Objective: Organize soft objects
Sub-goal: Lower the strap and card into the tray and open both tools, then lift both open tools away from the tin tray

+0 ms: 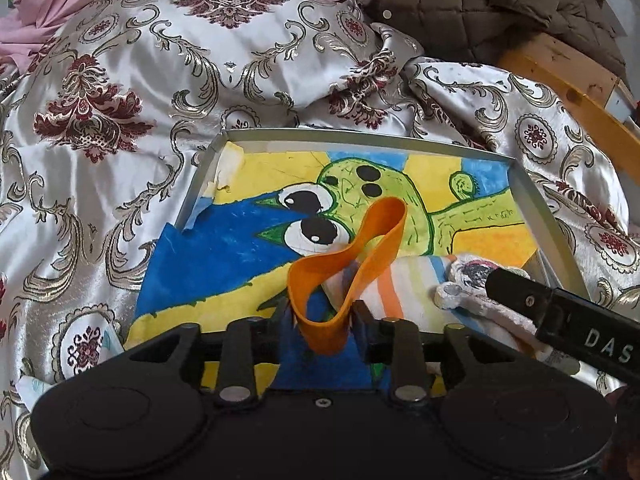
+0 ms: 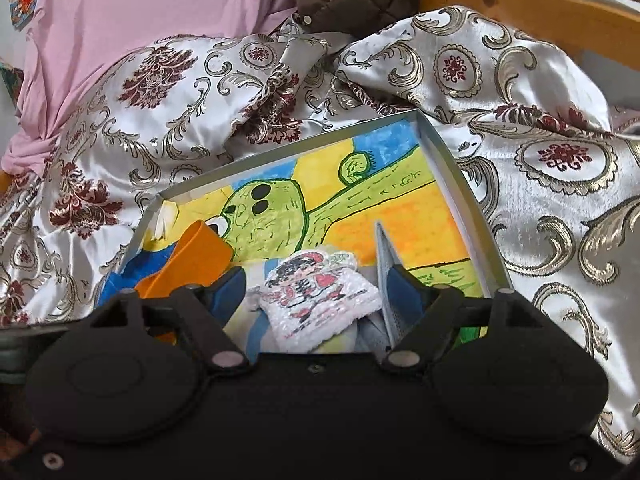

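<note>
A: Left claw (image 1: 320,314), part open, orange band (image 1: 348,264) looped loosely between its fingers, inside the tray (image 1: 200,184)'s near edge.
B: Only the right view shows the printed pouch (image 2: 316,300) clearly, lying between the wide-open right claw (image 2: 316,292), untouched.
A: Beyond the tray, patterned bedspread (image 1: 160,80).

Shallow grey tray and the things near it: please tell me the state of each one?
Shallow grey tray: open, lined with a cartoon drawing.
Orange elastic band: looped, twisted, between the left gripper fingers.
White printed cloth: lying in the tray.
Right gripper: open, around the cloth.
</note>
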Demonstrator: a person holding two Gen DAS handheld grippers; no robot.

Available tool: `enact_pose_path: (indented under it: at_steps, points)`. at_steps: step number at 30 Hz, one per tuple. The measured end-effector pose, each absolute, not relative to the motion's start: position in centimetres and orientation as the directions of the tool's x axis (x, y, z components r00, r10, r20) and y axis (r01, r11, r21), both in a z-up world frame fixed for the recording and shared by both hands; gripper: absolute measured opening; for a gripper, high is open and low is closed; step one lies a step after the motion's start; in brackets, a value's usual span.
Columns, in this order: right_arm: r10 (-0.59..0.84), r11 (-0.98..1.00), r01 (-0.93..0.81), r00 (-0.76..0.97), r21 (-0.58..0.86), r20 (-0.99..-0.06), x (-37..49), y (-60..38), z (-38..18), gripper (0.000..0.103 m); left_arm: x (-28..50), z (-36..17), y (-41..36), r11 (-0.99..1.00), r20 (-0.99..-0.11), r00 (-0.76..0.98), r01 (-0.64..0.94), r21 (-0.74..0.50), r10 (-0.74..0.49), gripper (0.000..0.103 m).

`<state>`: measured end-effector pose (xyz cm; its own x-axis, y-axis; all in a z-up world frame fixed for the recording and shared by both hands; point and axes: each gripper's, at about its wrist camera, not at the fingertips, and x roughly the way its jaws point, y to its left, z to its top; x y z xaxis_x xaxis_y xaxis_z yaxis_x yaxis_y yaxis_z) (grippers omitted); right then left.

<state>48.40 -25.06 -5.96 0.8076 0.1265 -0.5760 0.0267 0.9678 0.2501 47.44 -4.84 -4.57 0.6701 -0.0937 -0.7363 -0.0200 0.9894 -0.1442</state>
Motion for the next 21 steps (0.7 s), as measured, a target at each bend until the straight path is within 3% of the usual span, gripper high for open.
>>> enact_pose_path:
  at_steps: [4,6,8,13,21]
  points:
    - [0.14,0.958,0.032,0.815,0.285,-0.563,46.6,-25.8,-4.9,0.082,46.7,-4.2,-4.7,0.984,-0.728,0.674,-0.007,-0.178,-0.127,0.047]
    - [0.136,0.956,0.036,0.827,0.292,-0.546,44.2,-26.5,-3.8,0.083,46.2,-3.7,-4.4,0.979,-0.718,0.682,-0.015,-0.206,-0.14,0.06]
    - [0.117,0.959,0.039,0.847,0.28,-0.518,42.8,-26.9,-2.9,0.085,45.6,-3.2,-4.2,0.975,-0.702,0.698,-0.022,-0.22,-0.143,0.065]
    - [0.116,0.961,0.015,0.883,0.275,-0.455,41.3,-27.5,-0.8,0.102,43.5,-1.0,-3.6,0.972,-0.648,0.75,-0.033,-0.231,-0.129,0.074]
    - [0.118,0.948,0.006,0.922,0.317,-0.37,37.5,-28.7,3.0,0.102,39.2,4.4,-2.6,0.971,-0.535,0.84,-0.043,-0.236,-0.093,0.085]
